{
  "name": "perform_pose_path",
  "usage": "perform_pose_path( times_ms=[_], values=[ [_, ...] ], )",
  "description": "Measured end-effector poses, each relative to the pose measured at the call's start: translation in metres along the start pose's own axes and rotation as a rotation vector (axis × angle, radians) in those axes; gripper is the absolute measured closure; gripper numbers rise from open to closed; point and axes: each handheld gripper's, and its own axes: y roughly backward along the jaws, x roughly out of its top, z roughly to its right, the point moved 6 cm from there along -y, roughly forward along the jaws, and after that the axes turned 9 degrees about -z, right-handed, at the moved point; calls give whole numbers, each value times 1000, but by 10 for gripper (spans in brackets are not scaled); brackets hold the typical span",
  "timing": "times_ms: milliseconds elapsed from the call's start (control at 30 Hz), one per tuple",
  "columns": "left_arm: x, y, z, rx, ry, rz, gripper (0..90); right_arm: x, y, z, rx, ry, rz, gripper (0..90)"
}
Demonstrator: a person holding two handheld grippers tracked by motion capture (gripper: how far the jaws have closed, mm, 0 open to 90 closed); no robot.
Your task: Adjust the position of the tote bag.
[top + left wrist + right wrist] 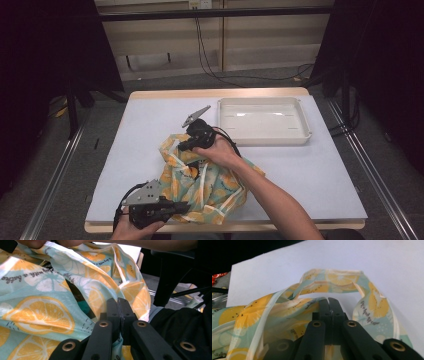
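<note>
Both pinch the lemon-print bag (pixel 210 182): left hand-held gripper (pixel 172 207), right hand-held gripper (pixel 187 146). Best pull apart evenly, I'd say.

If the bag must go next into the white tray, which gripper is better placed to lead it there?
The right gripper, probably. It is shut on the lemon-print bag at its far edge, nearest the white tray; the left gripper grips the near edge.

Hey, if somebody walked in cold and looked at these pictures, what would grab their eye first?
The lemon-print bag, crumpled at the near middle of the table, stands out first. Both claws are shut on it: the left claw grips its near edge, the right claw its far side by the handle loop. Beyond it, at the far right, sits an empty white tray.
</note>
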Motion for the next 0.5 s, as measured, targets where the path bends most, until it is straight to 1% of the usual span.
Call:
perform_pose_path(
  times_ms=[33, 67, 100, 133, 167, 200, 233, 267, 300, 333, 367, 400, 433, 467, 500],
  values=[
    [-1, 2, 0, 8, 3, 2, 890, 2, 0, -2, 4, 0, 10, 900],
    [-3, 4, -1, 18, 10, -5, 889, 4, 1, -2, 9, 0, 32, 900],
    [-3, 4, -1, 18, 10, -5, 887, 4, 1, -2, 9, 0, 32, 900],
    [-7, 8, -4, 30, 23, -8, 881, 9, 3, -5, 4, -3, 45, 900],
    [-7, 8, -4, 30, 23, -8, 861, 9, 3, -5, 4, -3, 45, 900],
    [-11, 12, -7, 31, 36, -1, 842, 13, 5, -5, 4, -1, 60, 900],
    [-12, 13, -9, 37, 43, 2, 801, 13, 6, -5, 2, 0, 60, 900],
    [-12, 15, -10, 52, 54, 13, 727, 14, 7, -6, 6, -1, 62, 900],
    [-11, 18, -12, 64, 50, 19, 685, 14, 6, -7, 7, 9, 63, 900],
    [-9, 19, -13, 57, 64, 42, 655, 13, 7, -9, 9, 6, 58, 900],
    [-9, 19, -13, 57, 64, 42, 633, 13, 7, -9, 9, 6, 58, 900],
    [-1, 25, -16, 71, 69, 77, 603, 12, 7, -12, 14, 18, 58, 900],
    [-1, 25, -16, 71, 69, 77, 596, 12, 7, -12, 14, 18, 58, 900],
    [8, 31, -18, 82, 65, 112, 598, 13, 8, -16, 12, 28, 59, 900],
    [13, 32, -19, 78, 61, 124, 615, 14, 8, -18, 17, 29, 59, 900]
  ],
)
